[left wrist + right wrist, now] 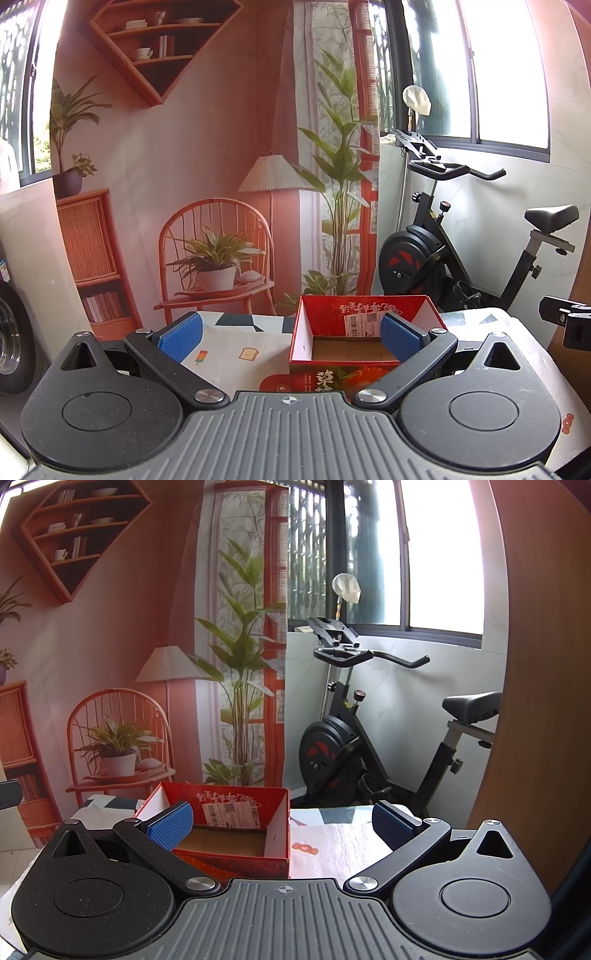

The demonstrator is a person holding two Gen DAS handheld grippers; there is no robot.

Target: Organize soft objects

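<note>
A red cardboard box (364, 343) stands open-topped on a table (236, 343) covered with a patterned cloth, its brown floor bare and a white shipping label (364, 325) stuck to its far inner wall. No soft object shows in either view. The left claw (290, 338) hangs low over the table's near edge with its blue-padded fingers spread wide and nothing between them; the right pad (397, 338) overlaps the box's right side in the left wrist view, the left pad over bare cloth printed with a popsicle and a slice of toast. The right claw (282, 825) is likewise spread wide and holds nothing, its left pad (170, 825) in front of the box's (229, 834) near-left corner, its right pad over cloth to the right of the box. Beyond the table hangs a printed backdrop (184, 166) of a chair, lamp and plants, and an exercise bike (454, 251) stands at far right beneath a window (509, 74).
</note>
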